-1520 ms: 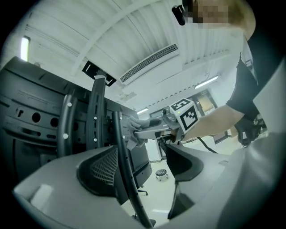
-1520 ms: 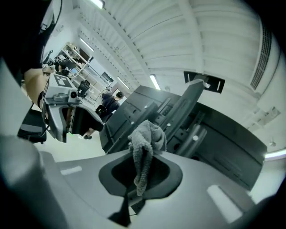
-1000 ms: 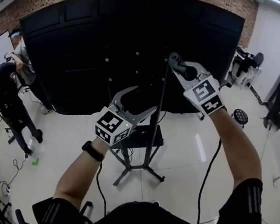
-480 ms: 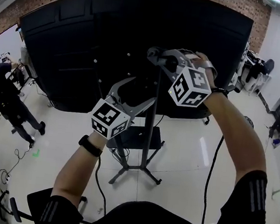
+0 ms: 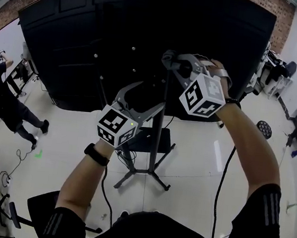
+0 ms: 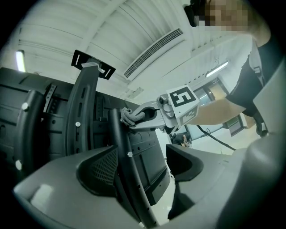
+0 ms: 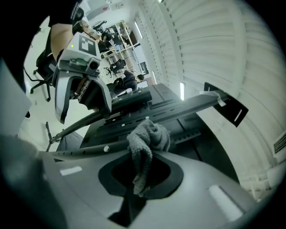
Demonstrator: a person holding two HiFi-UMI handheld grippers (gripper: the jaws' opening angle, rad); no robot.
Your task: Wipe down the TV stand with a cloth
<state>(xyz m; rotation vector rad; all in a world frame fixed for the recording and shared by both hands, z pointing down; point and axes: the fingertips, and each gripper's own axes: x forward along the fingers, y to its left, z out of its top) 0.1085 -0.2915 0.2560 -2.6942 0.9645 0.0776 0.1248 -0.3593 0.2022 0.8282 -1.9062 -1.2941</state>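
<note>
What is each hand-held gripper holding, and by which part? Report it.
The right hand-held gripper pinches the grey cloth by a bunched fold. The left hand-held gripper grips nothing: jaws apart around the stand's pole.

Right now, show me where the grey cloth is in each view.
Head view: cloth upper centre, at the right gripper tips, against the stand pole.
Left gripper view: cloth centre, pressed on the stand pole.
Right gripper view: cloth centre, hanging between the jaws.
Shared landmark: the stand pole.

Head view steeply down, gripper views close, facing upward, all sharing stand pole
</note>
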